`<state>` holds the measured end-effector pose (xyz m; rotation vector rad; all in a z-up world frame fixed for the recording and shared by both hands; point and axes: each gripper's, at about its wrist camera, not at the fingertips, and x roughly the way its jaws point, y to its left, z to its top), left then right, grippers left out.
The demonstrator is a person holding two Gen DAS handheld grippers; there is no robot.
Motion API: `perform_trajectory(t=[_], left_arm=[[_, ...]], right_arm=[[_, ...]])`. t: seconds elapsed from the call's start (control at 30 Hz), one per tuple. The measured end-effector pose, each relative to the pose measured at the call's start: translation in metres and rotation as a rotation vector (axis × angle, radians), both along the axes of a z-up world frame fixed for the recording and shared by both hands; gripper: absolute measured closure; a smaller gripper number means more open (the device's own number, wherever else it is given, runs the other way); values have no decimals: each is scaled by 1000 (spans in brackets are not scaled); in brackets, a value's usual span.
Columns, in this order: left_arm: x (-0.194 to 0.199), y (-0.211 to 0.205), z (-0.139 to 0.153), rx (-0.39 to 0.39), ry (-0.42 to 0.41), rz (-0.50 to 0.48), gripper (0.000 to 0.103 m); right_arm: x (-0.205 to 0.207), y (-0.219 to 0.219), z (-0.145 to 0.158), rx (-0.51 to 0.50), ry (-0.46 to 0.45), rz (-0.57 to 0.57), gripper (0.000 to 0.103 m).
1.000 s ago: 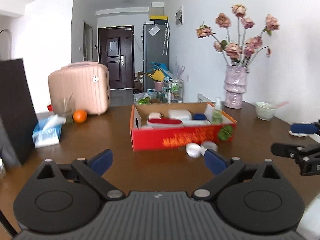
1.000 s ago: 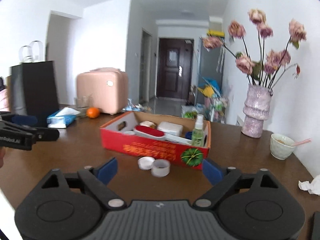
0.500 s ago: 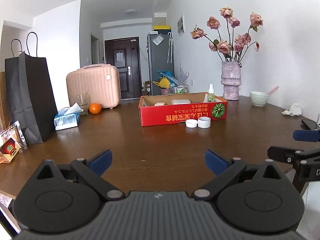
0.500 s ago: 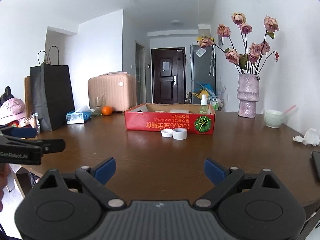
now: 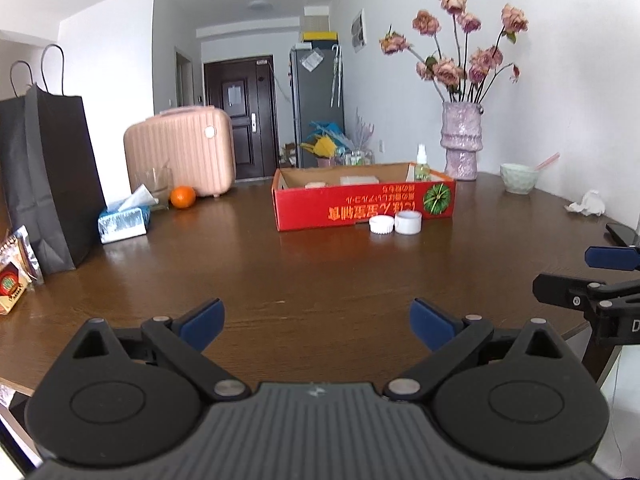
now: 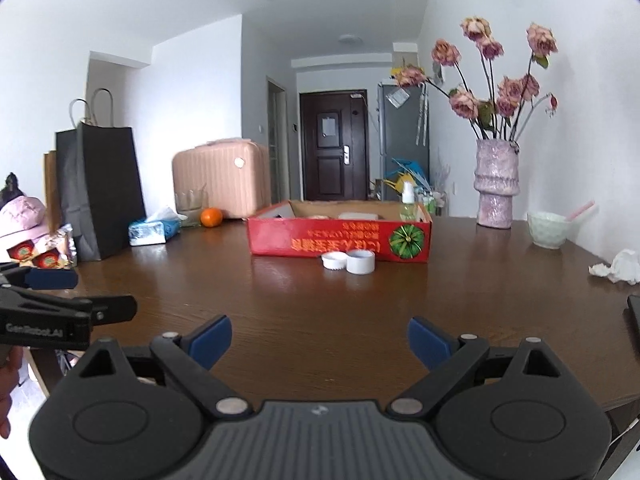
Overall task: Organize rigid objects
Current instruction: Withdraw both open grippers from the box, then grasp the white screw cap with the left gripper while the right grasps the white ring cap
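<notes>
Left wrist view shows the left gripper (image 5: pixel 316 320) wide open, holding nothing. So is the right gripper (image 6: pixel 319 338). Two white lids (image 5: pixel 395 224) sit touching, just in front of the red box (image 5: pixel 362 202). Go slowly and grab one lid only.

Each gripper (image 5: pixel 315 324) is matte black with a ribbed grey top, 2 silver pivot screws and blue-padded jaws.

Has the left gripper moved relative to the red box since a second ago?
Yes. The left gripper has pulled back toward the table's near edge: the red box looks smaller, farther off and is seen side-on, not from above.
</notes>
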<state>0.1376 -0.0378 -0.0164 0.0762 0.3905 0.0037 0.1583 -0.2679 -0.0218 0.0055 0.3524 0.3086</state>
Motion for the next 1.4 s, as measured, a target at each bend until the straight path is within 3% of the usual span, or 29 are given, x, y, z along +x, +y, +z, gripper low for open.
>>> perform_trajectory(t=[0.27,0.37,0.43,0.53,0.63,0.73,0.77,0.8,0.83,1.0,1.13,1.2,1.23,1.4], left_arm=[[60,5,-8,-6,62,17,2],[94,10,-7,-13,91,42,2],[121,13,-5,0,115,64,2],[149,16,-2,26,117,84,2],[174,18,-4,59,129,85,2],[199,22,-5,43,156,86,2],[208,22,-5,31,168,84,2],[217,21,-6,22,182,79,2],[225,19,-6,14,190,68,2],[278,-10,-14,-23,241,-59,4],[321,-39,-20,-21,251,-131,23],[337,-44,-26,-26,270,-128,40],[342,-46,-30,-25,284,-119,63],[337,-45,-37,-2,272,-125,63]], right_arm=[[69,-9,-7,13,98,-87,10],[115,-5,-7,-28,142,-43,10],[152,2,-8,-72,176,-18,16],[208,13,-8,-73,236,59,20],[261,26,-8,-78,250,87,21],[304,33,-16,-47,242,88,22],[314,33,-19,-44,261,85,27],[322,34,-22,-44,284,91,48],[327,31,-26,-41,303,105,63],[325,-2,-31,15,284,74,61],[323,-34,-35,54,271,-11,61],[323,-43,-36,111,271,-13,61],[323,-45,-36,129,268,-13,61],[323,-45,-35,142,257,7,61]])
